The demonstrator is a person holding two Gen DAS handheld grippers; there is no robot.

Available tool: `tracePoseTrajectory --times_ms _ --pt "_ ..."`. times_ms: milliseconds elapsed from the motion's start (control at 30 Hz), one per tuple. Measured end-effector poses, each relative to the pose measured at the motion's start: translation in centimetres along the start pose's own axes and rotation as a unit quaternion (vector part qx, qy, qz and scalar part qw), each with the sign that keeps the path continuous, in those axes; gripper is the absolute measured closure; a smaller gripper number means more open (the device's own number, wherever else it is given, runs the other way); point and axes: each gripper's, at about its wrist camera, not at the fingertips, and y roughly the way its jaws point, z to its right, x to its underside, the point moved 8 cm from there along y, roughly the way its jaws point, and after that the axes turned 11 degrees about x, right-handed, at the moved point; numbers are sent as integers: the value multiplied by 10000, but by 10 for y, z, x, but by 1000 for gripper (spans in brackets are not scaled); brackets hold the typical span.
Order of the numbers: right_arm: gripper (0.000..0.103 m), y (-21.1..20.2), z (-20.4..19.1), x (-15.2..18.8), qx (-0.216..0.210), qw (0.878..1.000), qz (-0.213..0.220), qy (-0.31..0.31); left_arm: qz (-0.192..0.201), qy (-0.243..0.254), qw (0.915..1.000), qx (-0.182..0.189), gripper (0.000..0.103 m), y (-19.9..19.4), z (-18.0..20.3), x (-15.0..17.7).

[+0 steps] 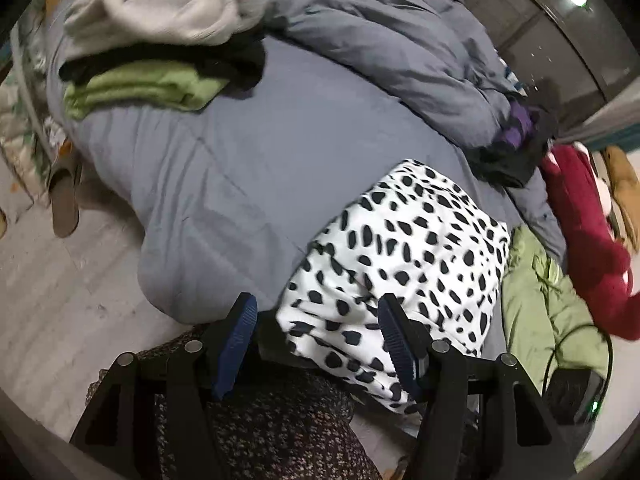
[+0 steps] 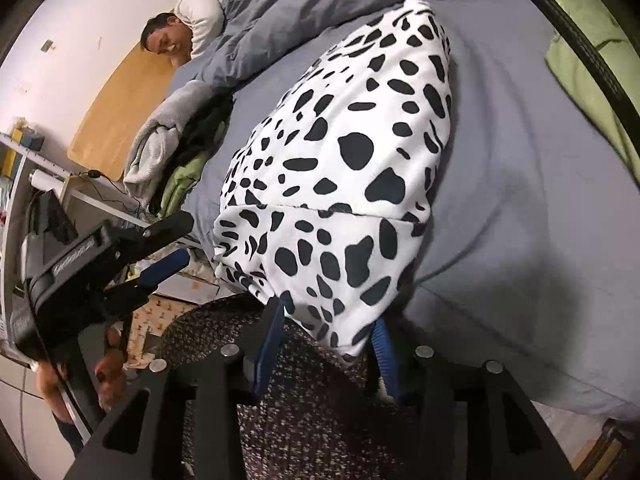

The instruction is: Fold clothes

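A white garment with black spots lies on the grey bed sheet, its near edge hanging over the bed's edge. My left gripper is open, its blue pads on either side of that hanging edge. In the right wrist view the spotted garment stretches away across the bed. My right gripper is open, with the garment's lower corner between its blue pads. The left gripper also shows there at the left, off the bed.
A stack of folded clothes, grey on top and green below, sits at the far corner. A rumpled grey duvet and dark clothes lie behind. A person lies at the headboard. A slipper is on the floor.
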Motion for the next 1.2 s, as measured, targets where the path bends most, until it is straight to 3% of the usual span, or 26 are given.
tracePoseTrajectory --times_ms 267,433,833,1000,1200 --pt "54 14 5 -7 -114 9996 -208 182 -53 294 9995 -88 39 0 12 1" --pt "68 28 -1 -2 79 9993 -351 122 -153 334 9993 -20 39 5 17 4" --pt "70 20 -9 2 270 9992 -285 70 -283 325 9990 122 39 13 24 7" --pt "88 9 -16 2 365 9992 -138 -106 -320 143 9990 289 39 12 22 9" --pt "91 -11 -28 -4 259 9991 -3 -344 -427 -165 9975 530 39 8 25 13"
